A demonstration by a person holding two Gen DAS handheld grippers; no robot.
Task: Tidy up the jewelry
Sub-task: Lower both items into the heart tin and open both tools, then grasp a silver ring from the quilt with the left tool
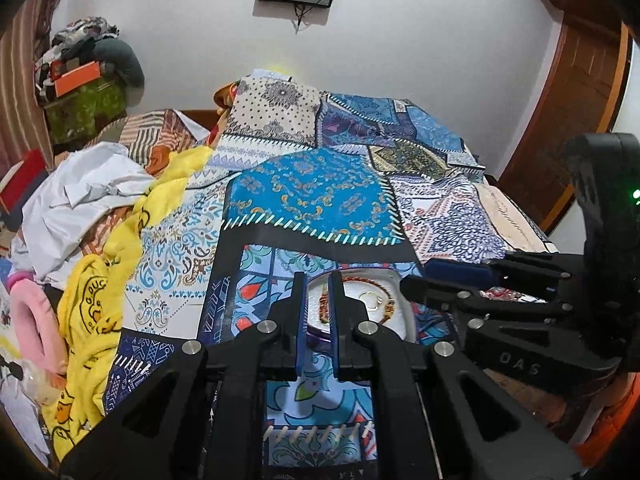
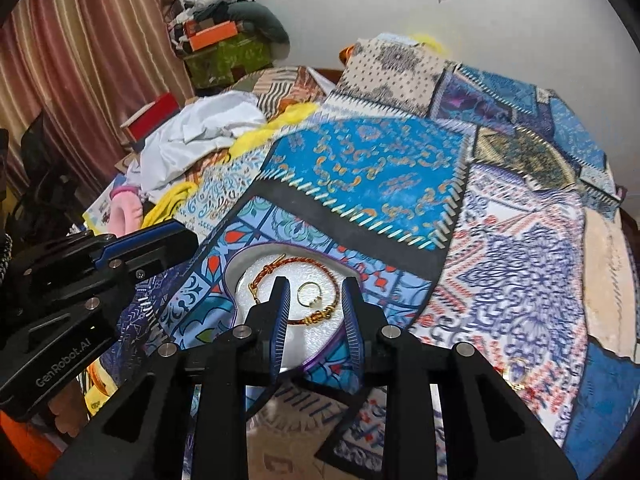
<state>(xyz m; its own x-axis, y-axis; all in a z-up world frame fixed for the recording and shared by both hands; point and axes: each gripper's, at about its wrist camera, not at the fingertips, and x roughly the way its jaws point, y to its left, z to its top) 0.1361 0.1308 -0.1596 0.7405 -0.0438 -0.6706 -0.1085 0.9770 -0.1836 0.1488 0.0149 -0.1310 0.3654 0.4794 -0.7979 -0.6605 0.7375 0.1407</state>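
A white tray with a purple rim (image 2: pixel 256 258) lies on the patterned bedspread. In it are a red-and-gold bangle (image 2: pixel 280 268) and a gold ring (image 2: pixel 310 294). My right gripper (image 2: pixel 316 298) is open, its fingers either side of the ring and the bangle's clasp, just above the tray. My left gripper (image 1: pixel 318 294) hangs over the near rim of the tray (image 1: pixel 394 280), jaws a narrow gap apart with nothing between them; the bangle (image 1: pixel 370 280) and ring (image 1: pixel 372 300) show past its right finger. Another gold ring (image 2: pixel 516 374) lies on the bedspread at the right.
The bedspread (image 1: pixel 316 196) covers the bed. A pile of white, yellow and pink clothes (image 1: pixel 92 216) lies along its left side. Boxes and bags (image 2: pixel 224 44) are stacked by the curtain at the back left. A wooden door (image 1: pixel 576 92) stands at the right.
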